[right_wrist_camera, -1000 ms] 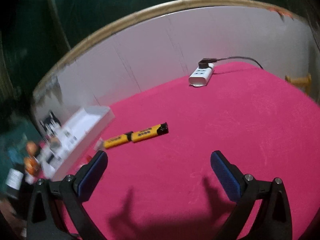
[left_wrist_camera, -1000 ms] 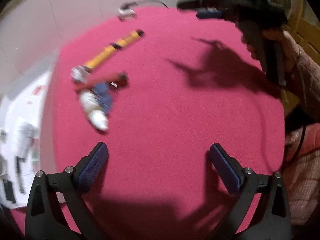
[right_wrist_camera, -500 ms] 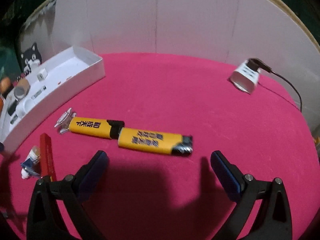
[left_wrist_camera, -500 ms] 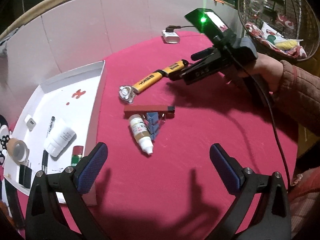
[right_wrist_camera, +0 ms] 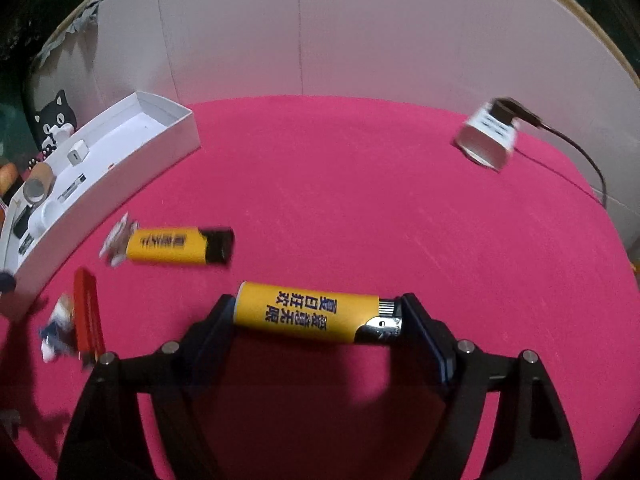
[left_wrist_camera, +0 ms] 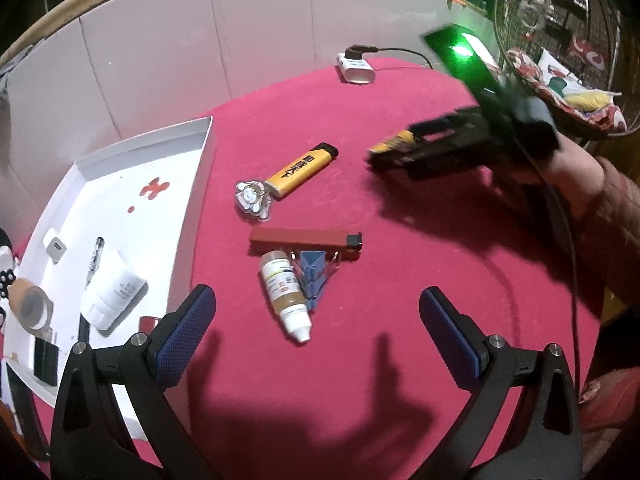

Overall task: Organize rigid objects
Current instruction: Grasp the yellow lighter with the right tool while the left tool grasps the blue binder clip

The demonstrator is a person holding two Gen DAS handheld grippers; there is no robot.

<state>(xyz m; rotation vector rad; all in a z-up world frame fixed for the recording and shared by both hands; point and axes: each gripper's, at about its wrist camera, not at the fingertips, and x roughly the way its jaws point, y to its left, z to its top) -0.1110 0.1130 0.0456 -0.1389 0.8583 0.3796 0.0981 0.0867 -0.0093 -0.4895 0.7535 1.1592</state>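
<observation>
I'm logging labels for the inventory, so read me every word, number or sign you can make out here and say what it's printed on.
"夏日狂欢" and a second row that looks like "爽翻无限": dark blue print on the held yellow lighter, shut in the right gripper.
Second lighter: dark characters, too blurred to read.
Dropper bottle: label print too small to read.
White jar in the tray: print too small to read.

My left gripper (left_wrist_camera: 316, 330) had black angular arms, round silver screws and blue pads (left_wrist_camera: 185, 341) with a fine cross-hatched grip. My right gripper (right_wrist_camera: 318, 322) was the same black frame with silver screws; seen from the left wrist view, it carried a glowing green light and a thin black cable. My right hand (left_wrist_camera: 576, 178) was bare-skinned, its sleeve a quilted reddish-brown.
</observation>
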